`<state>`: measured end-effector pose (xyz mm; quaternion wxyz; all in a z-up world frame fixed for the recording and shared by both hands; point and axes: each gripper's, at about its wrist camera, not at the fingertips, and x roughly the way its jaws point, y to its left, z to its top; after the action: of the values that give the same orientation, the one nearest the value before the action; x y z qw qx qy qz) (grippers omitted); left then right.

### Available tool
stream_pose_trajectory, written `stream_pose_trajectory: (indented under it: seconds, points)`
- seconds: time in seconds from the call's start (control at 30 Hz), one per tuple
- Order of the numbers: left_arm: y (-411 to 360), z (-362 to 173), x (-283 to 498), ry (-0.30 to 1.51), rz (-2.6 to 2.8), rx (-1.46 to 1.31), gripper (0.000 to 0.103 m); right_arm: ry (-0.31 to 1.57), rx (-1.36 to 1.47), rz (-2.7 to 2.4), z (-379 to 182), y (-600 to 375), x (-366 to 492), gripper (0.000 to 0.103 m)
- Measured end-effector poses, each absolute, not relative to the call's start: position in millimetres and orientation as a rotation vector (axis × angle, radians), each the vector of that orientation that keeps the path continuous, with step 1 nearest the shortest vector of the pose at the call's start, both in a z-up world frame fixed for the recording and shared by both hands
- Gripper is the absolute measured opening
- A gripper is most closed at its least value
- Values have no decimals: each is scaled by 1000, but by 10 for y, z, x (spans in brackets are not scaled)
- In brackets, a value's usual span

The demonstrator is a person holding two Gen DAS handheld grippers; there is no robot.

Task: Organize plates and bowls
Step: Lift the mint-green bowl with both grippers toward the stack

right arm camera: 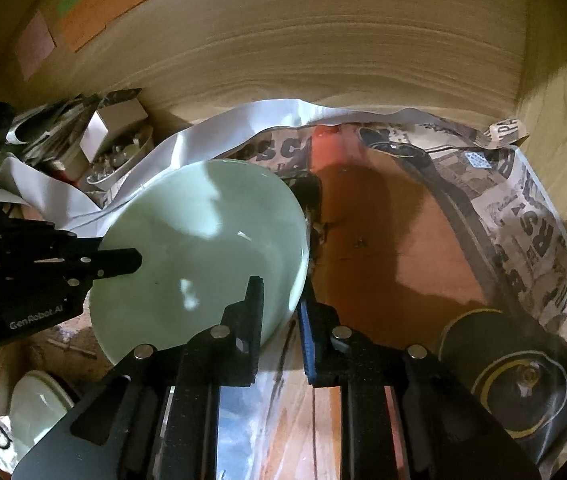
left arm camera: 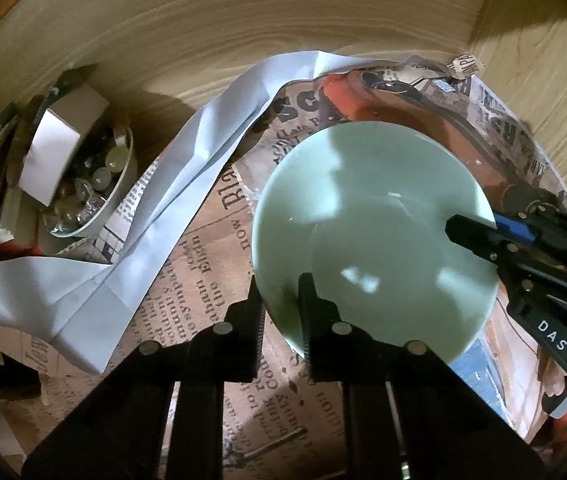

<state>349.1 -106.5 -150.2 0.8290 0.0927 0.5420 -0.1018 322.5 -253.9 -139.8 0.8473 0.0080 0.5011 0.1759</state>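
A pale green bowl [left arm camera: 371,236] is held inside a wooden cabinet, above printed newspaper-style liner. My left gripper [left arm camera: 281,312] is shut on the bowl's near-left rim, one finger inside and one outside. My right gripper [right arm camera: 281,312] is shut on the opposite rim of the same bowl [right arm camera: 203,248]. The right gripper also shows in the left wrist view [left arm camera: 471,236] at the bowl's right edge. The left gripper shows in the right wrist view [right arm camera: 123,262] at the bowl's left edge. A second pale bowl [right arm camera: 39,404] sits at the lower left.
A small white dish of glass beads [left arm camera: 95,196] with a cardboard box stands at the back left. Crumpled white paper [left arm camera: 155,216] lies across the liner. A dark round lid [right arm camera: 511,376] sits at the right. Wooden walls [left arm camera: 243,20] close the back and right.
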Motion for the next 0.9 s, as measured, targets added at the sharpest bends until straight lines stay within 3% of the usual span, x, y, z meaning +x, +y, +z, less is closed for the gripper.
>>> stream_pose_trajectory:
  seconds: [0.9]
  points:
    - [-694, -735, 2475, 877, -169, 154, 16, 853, 10, 432, -618, -2228, 2578, 14]
